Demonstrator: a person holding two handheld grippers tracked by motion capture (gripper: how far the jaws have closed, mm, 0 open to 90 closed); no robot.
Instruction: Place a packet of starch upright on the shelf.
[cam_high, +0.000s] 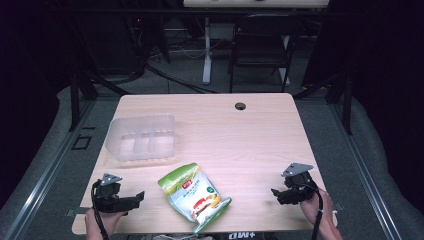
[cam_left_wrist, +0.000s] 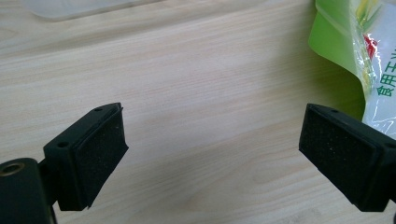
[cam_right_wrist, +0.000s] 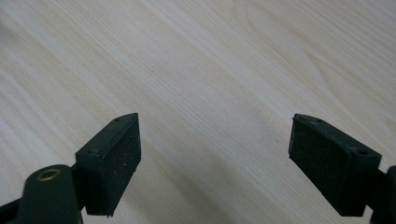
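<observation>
A green and white snack bag lies flat near the table's front edge, between the two hands. My left gripper rests low at the front left, jaws pointing right toward the bag, and stands open. In the left gripper view the bag shows at the upper right, just beyond the right pad, with bare wood between the jaws. My right gripper sits at the front right, open, with nothing but wood between its pads. A clear plastic container stands at the left, behind the left gripper.
The light wooden table has a round cable hole near its far edge. A dark chair and a white desk leg stand beyond the table. The container's edge shows at the top of the left gripper view.
</observation>
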